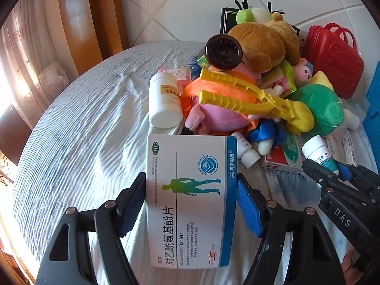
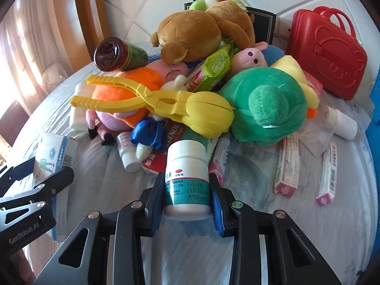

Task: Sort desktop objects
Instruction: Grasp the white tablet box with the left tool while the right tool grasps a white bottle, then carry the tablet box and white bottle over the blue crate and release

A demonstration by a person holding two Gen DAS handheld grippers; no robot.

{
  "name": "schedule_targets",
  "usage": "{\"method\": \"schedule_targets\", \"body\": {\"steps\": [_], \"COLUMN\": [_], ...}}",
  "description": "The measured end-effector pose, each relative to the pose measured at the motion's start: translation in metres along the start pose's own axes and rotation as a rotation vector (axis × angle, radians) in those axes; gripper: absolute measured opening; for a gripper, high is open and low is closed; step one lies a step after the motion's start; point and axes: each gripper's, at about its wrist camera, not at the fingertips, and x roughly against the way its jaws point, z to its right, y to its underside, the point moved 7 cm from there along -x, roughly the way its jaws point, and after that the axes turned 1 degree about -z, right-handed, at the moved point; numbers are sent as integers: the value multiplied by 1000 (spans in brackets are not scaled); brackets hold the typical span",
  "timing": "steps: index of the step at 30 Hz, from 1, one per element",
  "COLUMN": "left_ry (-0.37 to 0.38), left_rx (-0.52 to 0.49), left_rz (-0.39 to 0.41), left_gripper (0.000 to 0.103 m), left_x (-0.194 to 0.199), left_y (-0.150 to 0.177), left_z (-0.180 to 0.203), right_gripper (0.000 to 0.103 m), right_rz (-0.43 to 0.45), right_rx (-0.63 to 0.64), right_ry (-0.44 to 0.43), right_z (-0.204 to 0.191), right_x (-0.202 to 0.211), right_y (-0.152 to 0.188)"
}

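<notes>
Grippers two, each clamping one item: tablet box (image 1: 190, 199), pill bottle (image 2: 186, 180).

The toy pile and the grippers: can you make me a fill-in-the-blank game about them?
1. The left gripper holds a white and blue medicine ____.
2. The right gripper holds a white pill ____.
3. The plastic snowball tongs on the toy pile are ____.
4. The plastic case with handles is ____.

Missing words: box, bottle, yellow, red.
</notes>
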Motion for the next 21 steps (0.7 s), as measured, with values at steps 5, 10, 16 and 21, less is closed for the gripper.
{"method": "schedule_targets", "body": {"steps": [5, 10, 16, 21], "left_ry": [-13, -45, -10, 20], "left_rx": [-4, -25, -66, -79], "left_rz": [-26, -14, 27, 57], "left_gripper": [72, 71, 71, 71], "left_x": [13, 37, 66, 84], "left_y": [-4, -2, -10, -22], "left_z": [7, 13, 34, 55], "right_gripper": [34, 34, 34, 34], "right_rz": [21, 35, 72, 114], "right_rx": [-2, 2, 10, 19], "right_ry": [-5, -6, -12, 3], "right_z": [7, 13, 15, 21], "right_x": [30, 54, 82, 111], "right_y": [1, 0, -9, -20]}}
